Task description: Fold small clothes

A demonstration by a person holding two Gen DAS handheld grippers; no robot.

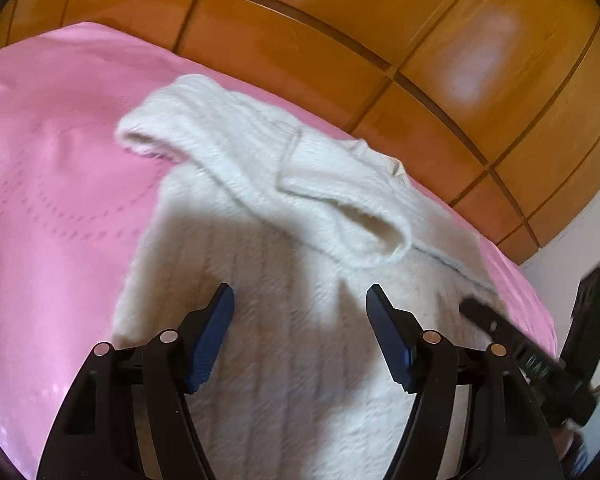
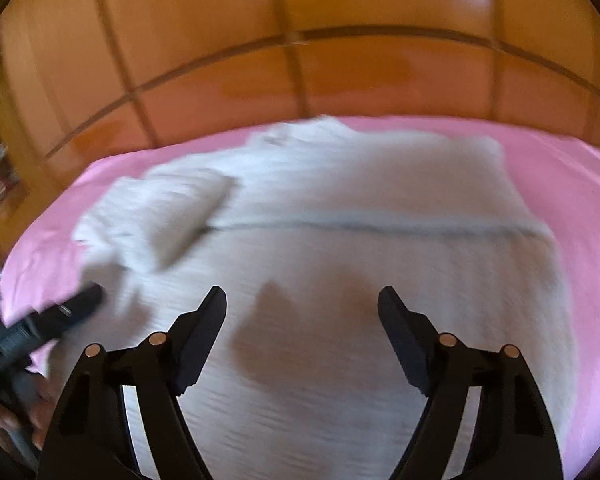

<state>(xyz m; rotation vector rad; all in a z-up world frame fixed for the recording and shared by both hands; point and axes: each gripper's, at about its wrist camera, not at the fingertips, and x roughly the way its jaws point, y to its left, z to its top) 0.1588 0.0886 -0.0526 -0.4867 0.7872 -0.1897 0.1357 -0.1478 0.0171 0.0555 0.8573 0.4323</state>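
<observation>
Jaws spread on both my grippers — left gripper (image 1: 300, 300) and right gripper (image 2: 302, 302) each hang above the white knit sweater (image 1: 284, 320) with nothing between the pads. The sweater lies flat on the pink bedspread (image 1: 52, 200), one sleeve (image 1: 260, 168) folded across its chest (right view is blurred)

Open pink bedspread (image 1: 52, 184) was left free to the left of the white sweater (image 1: 260, 280). The far side was closed off by a wooden panelled wall (image 1: 380, 20). Passage near the sweater's right edge was obstructed by the right gripper (image 1: 500, 328).
</observation>
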